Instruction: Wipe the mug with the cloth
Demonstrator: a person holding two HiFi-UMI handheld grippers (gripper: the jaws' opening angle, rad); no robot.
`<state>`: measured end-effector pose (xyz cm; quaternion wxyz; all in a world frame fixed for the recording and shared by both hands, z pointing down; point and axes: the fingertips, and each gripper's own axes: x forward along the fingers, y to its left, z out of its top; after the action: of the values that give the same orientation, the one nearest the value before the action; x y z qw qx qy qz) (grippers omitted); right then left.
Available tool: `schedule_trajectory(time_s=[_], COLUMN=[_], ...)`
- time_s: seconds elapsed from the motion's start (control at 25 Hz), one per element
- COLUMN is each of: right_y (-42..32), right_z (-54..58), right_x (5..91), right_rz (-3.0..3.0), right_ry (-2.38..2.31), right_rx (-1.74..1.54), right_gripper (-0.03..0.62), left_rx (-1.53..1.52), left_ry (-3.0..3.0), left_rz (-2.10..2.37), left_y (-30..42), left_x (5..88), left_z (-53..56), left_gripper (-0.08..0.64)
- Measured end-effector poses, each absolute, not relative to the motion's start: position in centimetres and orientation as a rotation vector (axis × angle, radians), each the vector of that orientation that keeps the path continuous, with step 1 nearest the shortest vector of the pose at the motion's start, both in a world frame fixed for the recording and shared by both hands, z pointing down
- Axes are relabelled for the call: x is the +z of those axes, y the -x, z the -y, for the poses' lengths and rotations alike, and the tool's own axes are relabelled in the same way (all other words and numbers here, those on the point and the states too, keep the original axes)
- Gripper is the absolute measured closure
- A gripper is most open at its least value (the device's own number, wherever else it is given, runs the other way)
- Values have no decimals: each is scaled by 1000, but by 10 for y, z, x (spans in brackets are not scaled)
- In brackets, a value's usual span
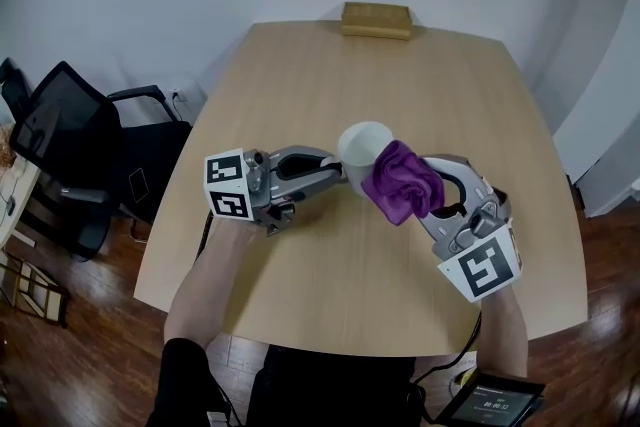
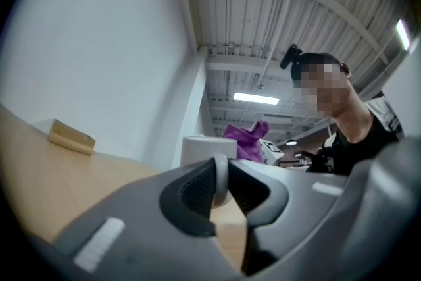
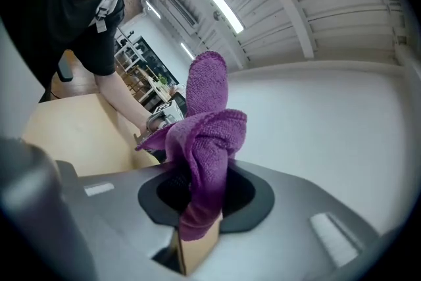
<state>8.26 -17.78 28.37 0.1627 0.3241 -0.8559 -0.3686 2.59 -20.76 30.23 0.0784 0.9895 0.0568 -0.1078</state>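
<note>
**Head view:** A person at a wooden desk point(image 1: 400, 85) works on a white mug point(image 1: 364, 145) at desk centre w/ a purple cloth point(image 1: 402, 180). Left tongs point(image 1: 336, 175) reach in from 9 o'clock, right tongs point(image 1: 430, 200) from 4 o'clock. The cloth is bunched at the right tips and lies against the mug's side at approx. 4 o'clock. The mug looks lifted off the desk, but this view can't confirm it. A tan block point(image 1: 376, 19) sits at the far edge, 12 o'clock. A black chair point(image 1: 70, 140) stands off the desk at 9 o'clock. Writing: the marker cubes point(image 1: 228, 183) show only b/w squares. A small screen point(image 1: 495, 402) at 5 o'clock has text too small to read. No brand is visible on the mug.

**Left gripper view:** The tongs are drawn narrow on a thin white curve, prob. the mug's handle. The mug body stands upright just beyond them, w/ the cloth behind it at 1 o'clock.

**Right gripper view:** The tongs are clamped on the cloth, one fold standing up at 12 o'clock. The mug is hidden behind it.

**Progress:** Mug and cloth are both in hand and the cloth is at the mug's side. Wiping appears under way or just starting. How much is already wiped can't be told; the rim, inside and far side are prob. left.
</note>
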Motion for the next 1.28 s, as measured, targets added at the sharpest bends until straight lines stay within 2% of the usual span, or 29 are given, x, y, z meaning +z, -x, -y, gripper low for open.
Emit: schedule_trajectory(time_s=[0.64, 0.76, 1.04, 1.28], right_y=[-75, -83, -106, -69], right_z=[197, 199, 163, 160], right_x=[362, 349, 246, 271], right_rz=[2201, 2197, 2421, 2335], right_ry=[-677, -724, -1059, -905], right_rx=[-941, -951, -1190, -1253], right_gripper=[515, 515, 515, 515], left_rx=[-581, -575, -452, -344], left_ry=[-2899, -2911, -2956, -2999], left_rz=[-208, -194, -143, -199], left_y=[4, 5, -6, -24], left_x=[278, 278, 291, 301], left_z=[217, 218, 221, 204], left_gripper=[492, 492, 492, 492])
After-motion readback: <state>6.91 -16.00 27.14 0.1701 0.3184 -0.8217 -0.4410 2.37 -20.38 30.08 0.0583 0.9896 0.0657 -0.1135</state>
